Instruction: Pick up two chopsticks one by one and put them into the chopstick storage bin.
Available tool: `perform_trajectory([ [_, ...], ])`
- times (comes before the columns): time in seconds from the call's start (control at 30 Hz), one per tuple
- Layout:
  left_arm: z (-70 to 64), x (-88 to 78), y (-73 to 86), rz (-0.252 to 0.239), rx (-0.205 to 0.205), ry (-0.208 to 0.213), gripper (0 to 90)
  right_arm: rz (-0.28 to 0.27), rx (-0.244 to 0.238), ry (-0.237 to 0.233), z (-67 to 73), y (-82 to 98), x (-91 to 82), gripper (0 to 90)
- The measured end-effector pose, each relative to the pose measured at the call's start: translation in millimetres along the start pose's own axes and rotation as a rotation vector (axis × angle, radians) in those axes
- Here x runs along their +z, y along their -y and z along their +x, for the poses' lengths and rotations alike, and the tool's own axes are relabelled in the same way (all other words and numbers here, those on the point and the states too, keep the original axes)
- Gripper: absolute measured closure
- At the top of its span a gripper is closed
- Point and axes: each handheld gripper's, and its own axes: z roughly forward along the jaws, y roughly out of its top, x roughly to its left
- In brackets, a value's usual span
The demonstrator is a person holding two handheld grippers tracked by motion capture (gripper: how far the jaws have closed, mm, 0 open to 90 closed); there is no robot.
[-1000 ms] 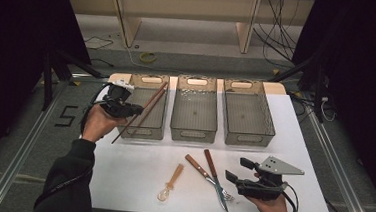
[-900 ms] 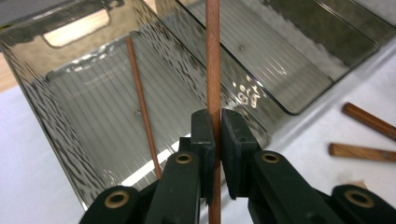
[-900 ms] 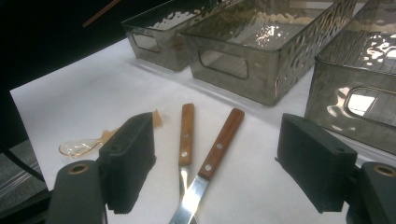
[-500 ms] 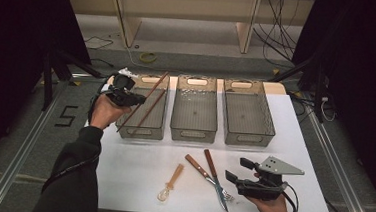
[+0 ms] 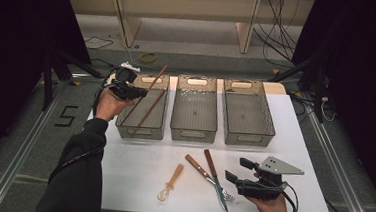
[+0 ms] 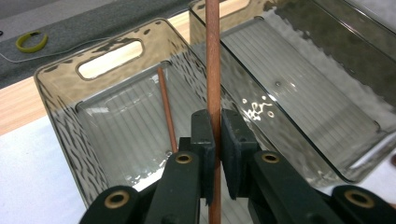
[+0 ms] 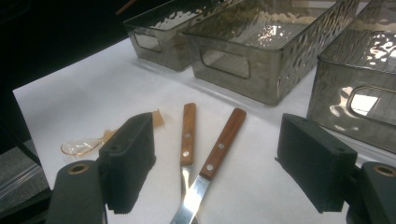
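A: Where is the chopstick (image 6: pixel 213 60) being held at this point?

B: It is pinched between the pressed-together jaws of the left gripper (image 5: pixel 132 90), above the leftmost bin (image 5: pixel 124 124). The stick is gripped well along its length rather than at an end, so a long part stands out past the jaws.

A: And its partner?

B: A second chopstick (image 6: pixel 166 108) is already lying inside that bin, slanted along the floor.

A: How is the drop best done, then?

B: The held stick should be turned roughly parallel to the bin's long side and lowered until its far tip is inside the walls. Only then should the jaws be spread. If it is let go while crossing the rim, it is likely to tip out onto the desk (image 5: pixel 131 172).

A: What about the other hand?

B: The right gripper (image 5: pixel 244 172) is held near the desk's front edge with its jaws spread wide and nothing between them, just beside the knife (image 7: pixel 218 150) and the fork (image 7: pixel 187 140). The plastic spoon (image 5: pixel 169 184) lies a little to their left. That gripper can be kept still until the stick is released.
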Motion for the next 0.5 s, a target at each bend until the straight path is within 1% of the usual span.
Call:
perform_trajectory([
  [0.1,4.2,3.8,0.2,0.000,-0.004,-0.009,83.6,0.001,0.001,0.000,-0.2,0.1,-0.1,28.3],
  [0.17,7.0,5.1,0.3,-0.010,0.000,-0.014,83.6,0.000,0.002,0.000,-0.1,0.1,-0.2,28.3],
  [0.33,13.0,8.9,1.3,-0.028,-0.011,-0.027,83.6,0.001,0.003,-0.001,0.0,0.3,0.2,28.3],
  [0.5,18.8,13.7,4.6,-0.025,-0.021,-0.041,83.6,0.001,0.002,-0.002,0.1,0.4,-0.1,28.3],
])
